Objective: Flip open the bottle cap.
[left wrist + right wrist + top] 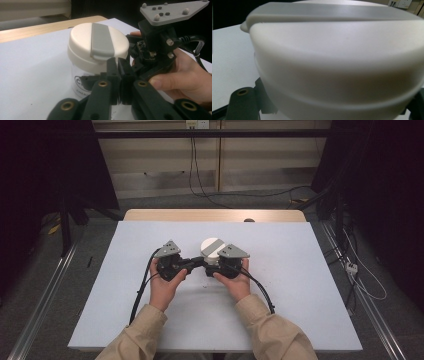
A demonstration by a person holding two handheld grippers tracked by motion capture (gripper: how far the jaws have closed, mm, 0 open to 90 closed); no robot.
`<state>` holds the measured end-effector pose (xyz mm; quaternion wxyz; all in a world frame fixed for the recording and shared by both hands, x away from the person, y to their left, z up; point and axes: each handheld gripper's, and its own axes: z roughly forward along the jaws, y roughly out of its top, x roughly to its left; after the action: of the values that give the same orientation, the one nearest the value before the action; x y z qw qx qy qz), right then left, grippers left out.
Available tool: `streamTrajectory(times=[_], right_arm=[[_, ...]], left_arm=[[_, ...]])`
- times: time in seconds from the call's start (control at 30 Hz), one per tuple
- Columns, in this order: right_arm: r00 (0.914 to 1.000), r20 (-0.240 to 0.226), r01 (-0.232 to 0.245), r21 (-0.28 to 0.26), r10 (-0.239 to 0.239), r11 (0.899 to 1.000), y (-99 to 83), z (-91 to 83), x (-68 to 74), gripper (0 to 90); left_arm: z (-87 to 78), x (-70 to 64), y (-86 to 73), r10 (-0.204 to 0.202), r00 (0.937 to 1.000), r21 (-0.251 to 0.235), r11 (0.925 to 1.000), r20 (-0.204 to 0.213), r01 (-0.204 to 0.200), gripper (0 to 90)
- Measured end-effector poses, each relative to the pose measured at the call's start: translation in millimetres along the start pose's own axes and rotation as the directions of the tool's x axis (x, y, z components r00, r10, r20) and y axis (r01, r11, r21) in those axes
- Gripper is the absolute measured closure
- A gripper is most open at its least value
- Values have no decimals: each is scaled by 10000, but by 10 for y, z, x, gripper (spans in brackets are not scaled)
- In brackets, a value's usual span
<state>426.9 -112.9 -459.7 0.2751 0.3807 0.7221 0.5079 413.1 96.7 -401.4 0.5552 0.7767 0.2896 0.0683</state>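
1. I see the jar [212, 251] standing upright near the middle of the white mat [280, 285], its cream lid [98, 46] on, with a grey strap across the top.
2. My right gripper [216, 268] sits at the jar; in the right gripper view its jaws stand wide on either side of the lid [337, 62], which is very close to the camera. I cannot tell whether they press on it.
3. My left gripper [117, 66] has its jaws closed together, holding nothing, their tips just beside the jar's near side.
4. The right hand [185, 75] grips its tool beside the jar.
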Motion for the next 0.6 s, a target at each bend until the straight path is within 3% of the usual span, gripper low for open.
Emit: streamTrajectory(times=[0.27, 0.6], right_arm=[[10000, 5, 0, 22, 0, 10000, -1, -2, 0, 184], [10000, -1, 27, 37, -27, 10000, -2, 0, 1, 184]], left_arm=[[23, -8, -7, 34, 9997, 521, 9986, -239, -22, 900], [56, 40, -16, -36, 9981, 633, 9980, -612, 75, 900]])
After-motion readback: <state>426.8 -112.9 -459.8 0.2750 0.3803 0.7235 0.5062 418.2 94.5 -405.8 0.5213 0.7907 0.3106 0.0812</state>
